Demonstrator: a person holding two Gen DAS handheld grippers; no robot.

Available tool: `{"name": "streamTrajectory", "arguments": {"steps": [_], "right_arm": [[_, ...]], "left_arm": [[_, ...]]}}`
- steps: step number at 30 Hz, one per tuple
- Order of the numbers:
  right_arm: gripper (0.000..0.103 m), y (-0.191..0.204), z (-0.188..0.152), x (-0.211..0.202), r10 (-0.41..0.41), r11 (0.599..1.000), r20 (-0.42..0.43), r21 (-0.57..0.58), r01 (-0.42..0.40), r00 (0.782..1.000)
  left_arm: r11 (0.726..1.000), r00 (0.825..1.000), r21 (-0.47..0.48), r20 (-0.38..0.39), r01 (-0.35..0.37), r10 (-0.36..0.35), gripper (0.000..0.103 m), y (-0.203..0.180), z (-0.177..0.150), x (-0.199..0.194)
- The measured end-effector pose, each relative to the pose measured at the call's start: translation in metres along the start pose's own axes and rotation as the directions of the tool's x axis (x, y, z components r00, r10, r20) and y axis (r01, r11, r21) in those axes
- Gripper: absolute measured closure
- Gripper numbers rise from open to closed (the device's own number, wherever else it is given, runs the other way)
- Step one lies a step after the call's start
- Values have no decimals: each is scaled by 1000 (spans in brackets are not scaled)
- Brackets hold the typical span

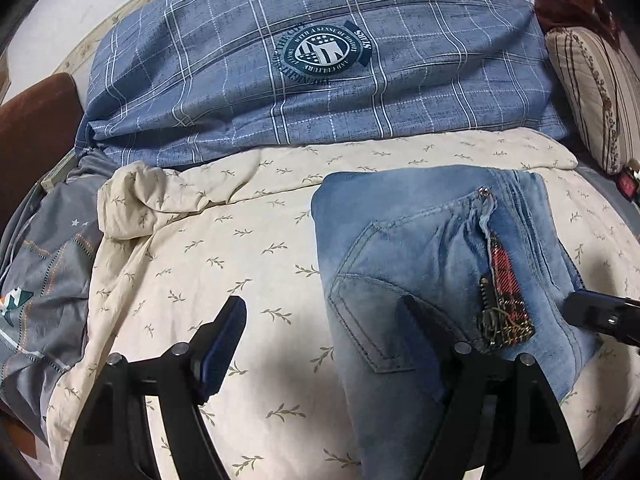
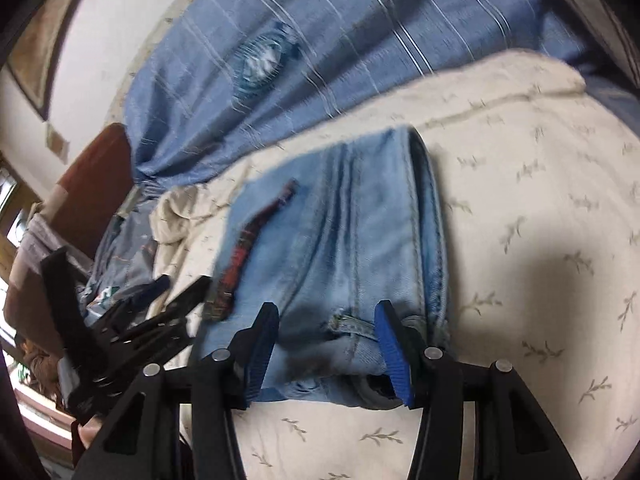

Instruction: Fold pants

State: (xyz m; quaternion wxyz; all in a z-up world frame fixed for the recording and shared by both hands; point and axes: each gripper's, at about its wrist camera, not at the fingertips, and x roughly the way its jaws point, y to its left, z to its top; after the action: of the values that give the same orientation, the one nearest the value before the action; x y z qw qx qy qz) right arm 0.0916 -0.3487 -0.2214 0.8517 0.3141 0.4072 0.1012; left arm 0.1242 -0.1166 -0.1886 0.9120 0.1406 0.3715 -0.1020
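The light blue jeans (image 1: 424, 248) lie folded into a compact bundle on the cream leaf-print sheet (image 1: 248, 264), back pocket and a red plaid patch (image 1: 505, 280) facing up. My left gripper (image 1: 324, 312) is open above the bundle's left edge, its right finger over the denim, its left finger over the sheet. The jeans also show in the right wrist view (image 2: 344, 240), blurred. My right gripper (image 2: 326, 320) is open over the bundle's near edge, holding nothing. Its tip shows in the left wrist view (image 1: 600, 312) at the jeans' right edge.
A blue plaid duvet (image 1: 320, 72) is piled behind the jeans. A striped cushion (image 1: 592, 96) stands at the right, a brown headboard piece (image 1: 36, 128) at the left. A grey patterned cover (image 1: 44, 280) lies crumpled at the left. The left gripper's body (image 2: 120, 320) shows in the right wrist view.
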Motion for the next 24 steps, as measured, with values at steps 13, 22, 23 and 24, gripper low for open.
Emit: {"name": "streamTrajectory", "arguments": {"steps": [13, 22, 23, 24], "right_arm": [[49, -1, 2, 9, -21, 999, -33, -49, 19, 999], [48, -2, 5, 9, -10, 998, -52, -67, 7, 999], [48, -2, 5, 9, -11, 998, -54, -69, 7, 998], [48, -2, 5, 9, -10, 998, -56, -69, 6, 998]], "left_arm": [[998, 1000, 57, 10, -30, 30, 20, -3, -5, 8], [997, 1000, 67, 10, -28, 28, 16, -2, -8, 12], [997, 1000, 69, 10, -29, 28, 16, -2, -8, 13], [997, 1000, 70, 11, -29, 28, 15, -2, -8, 13]]}}
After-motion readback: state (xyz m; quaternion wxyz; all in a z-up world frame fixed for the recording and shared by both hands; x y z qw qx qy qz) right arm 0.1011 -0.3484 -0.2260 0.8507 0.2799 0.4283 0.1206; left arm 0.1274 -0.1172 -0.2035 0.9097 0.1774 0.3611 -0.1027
